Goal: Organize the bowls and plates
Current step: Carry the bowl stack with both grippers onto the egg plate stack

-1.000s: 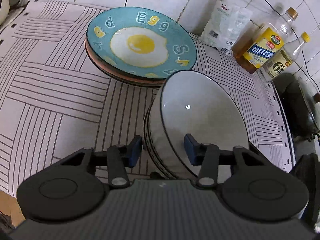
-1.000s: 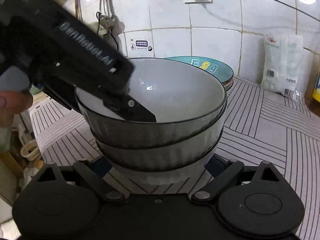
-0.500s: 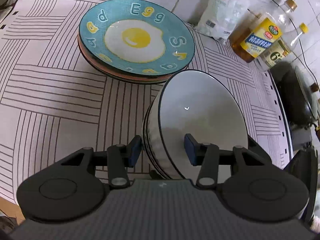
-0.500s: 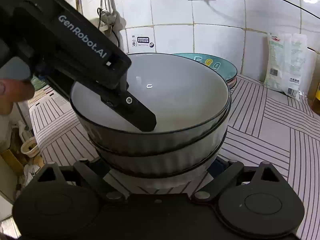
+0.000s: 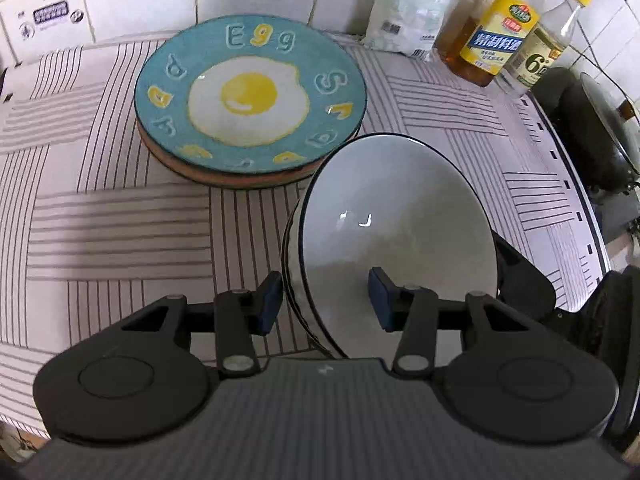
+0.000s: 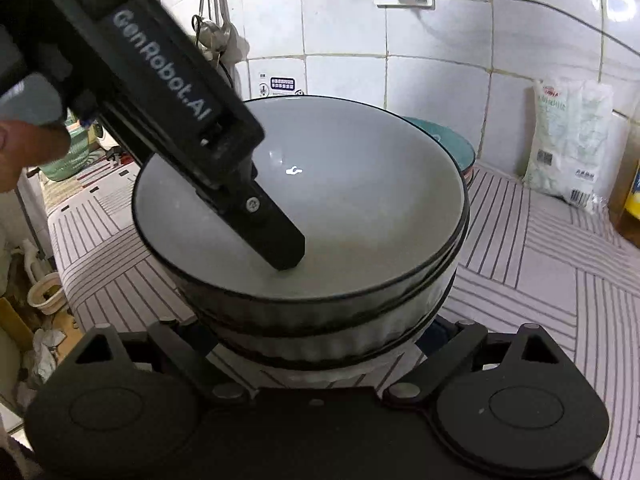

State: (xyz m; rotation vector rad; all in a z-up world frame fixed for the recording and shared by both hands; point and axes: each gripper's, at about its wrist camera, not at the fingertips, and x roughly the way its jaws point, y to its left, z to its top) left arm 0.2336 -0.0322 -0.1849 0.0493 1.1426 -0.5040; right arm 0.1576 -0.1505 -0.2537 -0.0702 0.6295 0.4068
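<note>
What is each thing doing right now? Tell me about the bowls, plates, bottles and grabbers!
Bowl stack: nested, tilted.
Egg plate: flat, topping other plates.
Oil bottle: upright, capped.
Left gripper: straddling the bowl rims.
Right gripper: jaws around the stack's base.

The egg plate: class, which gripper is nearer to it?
Left. The left gripper straddles the bowl stack's rim beside the egg plate; the right gripper flanks the stack's far side.
</note>
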